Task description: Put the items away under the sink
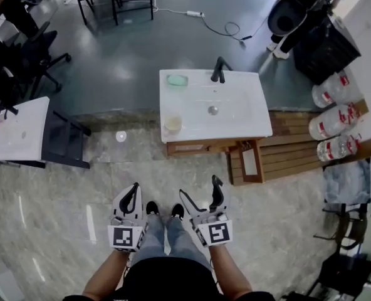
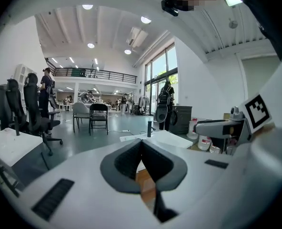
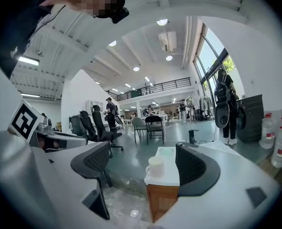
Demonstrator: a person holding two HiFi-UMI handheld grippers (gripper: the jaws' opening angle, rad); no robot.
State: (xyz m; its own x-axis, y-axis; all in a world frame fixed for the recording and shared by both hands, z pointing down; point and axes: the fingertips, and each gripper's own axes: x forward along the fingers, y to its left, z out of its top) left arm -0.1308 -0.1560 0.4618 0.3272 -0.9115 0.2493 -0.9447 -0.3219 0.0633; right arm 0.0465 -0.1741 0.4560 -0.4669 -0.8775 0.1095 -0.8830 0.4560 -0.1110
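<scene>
A white sink (image 1: pixel 235 115) on a wooden cabinet stands on the floor ahead of me. On its top are a black faucet (image 1: pixel 218 69), a pale green item (image 1: pixel 177 79) at the back left and a cream cup (image 1: pixel 172 124) at the front left corner. A cabinet door (image 1: pixel 250 160) hangs open at the front right. Both grippers are low, near my feet and well short of the sink. My left gripper (image 1: pixel 132 193) (image 2: pixel 142 149) is shut and empty. My right gripper (image 1: pixel 201 192) (image 3: pixel 143 168) is open and empty; the cup (image 3: pixel 155 166) shows far beyond its jaws.
Large water jugs (image 1: pixel 336 115) lie on a wooden pallet (image 1: pixel 298 149) to the right of the sink. A white table (image 1: pixel 19 127) and office chairs (image 1: pixel 29 55) are at the left. A black bin (image 1: pixel 326 49) and a floor cable (image 1: pixel 226 24) lie beyond.
</scene>
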